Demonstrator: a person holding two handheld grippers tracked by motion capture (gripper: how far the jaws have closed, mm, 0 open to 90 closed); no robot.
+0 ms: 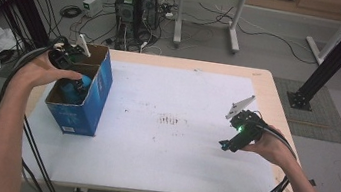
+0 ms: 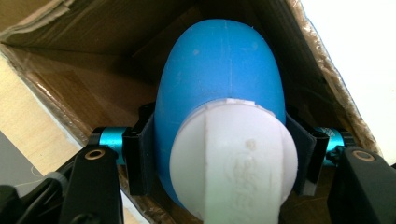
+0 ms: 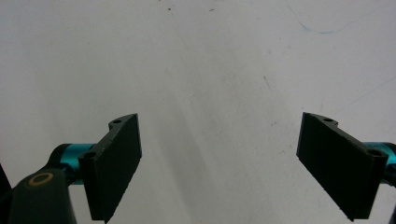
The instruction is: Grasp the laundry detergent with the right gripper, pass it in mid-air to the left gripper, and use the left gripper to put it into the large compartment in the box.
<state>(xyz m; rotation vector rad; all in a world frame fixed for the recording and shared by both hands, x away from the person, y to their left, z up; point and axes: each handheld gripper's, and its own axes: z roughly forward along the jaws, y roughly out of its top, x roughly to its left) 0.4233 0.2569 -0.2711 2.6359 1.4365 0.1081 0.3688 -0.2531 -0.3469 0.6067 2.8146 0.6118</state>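
**Bottle going into the box**

On the left, the left gripper [image 1: 73, 84] is reaching down into the open blue box [image 1: 95, 96], which is standing at the table's left edge. Its jaws are clamping the blue bottle [image 2: 219, 84] on both sides, just above the white cap [image 2: 233, 161], and the bottle is pointing into the box's brown cardboard interior. From above, the bottle [image 1: 76, 89] is showing inside the box's walls, with the person's left hand [image 1: 43, 70] hovering over the opening. I cannot tell whether the bottle's base is touching the bottom yet.

Across the middle, the white mat [image 1: 167, 141] is lying bare except for some small dark stains near its centre.

On the right, the right gripper [image 1: 231, 144] is hanging just over the mat, well apart from the box, its jaws standing wide with nothing between them.

By my reading, the carrying is done and the placing is nearly finished: what is left is settling the bottle, letting go, and lifting the left gripper out without snagging the box wall. The right gripper seems to be waiting.
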